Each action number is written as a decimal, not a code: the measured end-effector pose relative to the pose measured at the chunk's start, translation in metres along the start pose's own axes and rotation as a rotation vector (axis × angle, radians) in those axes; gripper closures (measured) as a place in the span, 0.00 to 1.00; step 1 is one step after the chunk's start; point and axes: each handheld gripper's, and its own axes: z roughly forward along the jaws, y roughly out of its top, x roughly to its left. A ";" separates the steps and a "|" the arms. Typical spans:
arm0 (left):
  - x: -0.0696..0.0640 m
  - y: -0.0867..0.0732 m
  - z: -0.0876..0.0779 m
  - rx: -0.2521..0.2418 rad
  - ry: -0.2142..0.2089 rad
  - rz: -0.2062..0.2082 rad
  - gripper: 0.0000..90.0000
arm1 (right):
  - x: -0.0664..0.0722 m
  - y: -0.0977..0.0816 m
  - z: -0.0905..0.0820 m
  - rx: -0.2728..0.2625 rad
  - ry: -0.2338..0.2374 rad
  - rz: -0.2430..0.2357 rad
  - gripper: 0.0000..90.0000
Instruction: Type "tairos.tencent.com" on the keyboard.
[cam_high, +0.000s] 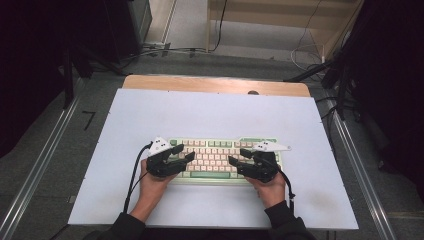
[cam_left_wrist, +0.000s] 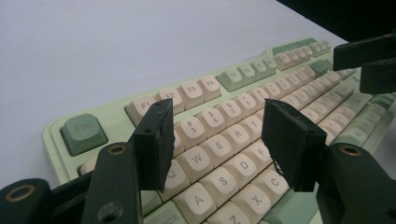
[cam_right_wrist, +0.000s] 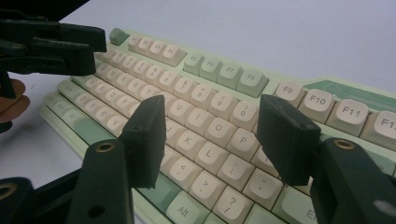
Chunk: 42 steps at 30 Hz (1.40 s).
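Keyboard (cam_high: 225, 157) sits near the bench's (cam_high: 150, 115) front edge, my left tool (cam_high: 186, 153) and right tool (cam_high: 237, 157) hovering over its keys, both parted and empty, so pressing looks barely begun.

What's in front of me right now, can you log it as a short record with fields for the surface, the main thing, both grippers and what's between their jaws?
surface: white sheet on a wooden table
main thing: green and cream keyboard, flat on the sheet near the person
left gripper: open, over the keyboard's left end
right gripper: open, over the keyboard's right end
between jaws: nothing gripped; keys show through both gaps
hands: one behind each gripper, dark sleeves
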 end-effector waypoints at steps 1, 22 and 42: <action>0.000 0.000 0.000 -0.001 0.002 -0.001 0.50 | 0.000 0.000 0.000 0.000 -0.001 0.001 0.41; -0.010 0.010 0.017 0.135 -0.006 0.086 1.00 | -0.001 0.000 0.001 0.013 -0.015 0.027 0.36; -0.009 0.018 0.005 0.054 0.025 0.057 0.65 | 0.001 -0.002 0.002 0.014 -0.021 0.018 0.38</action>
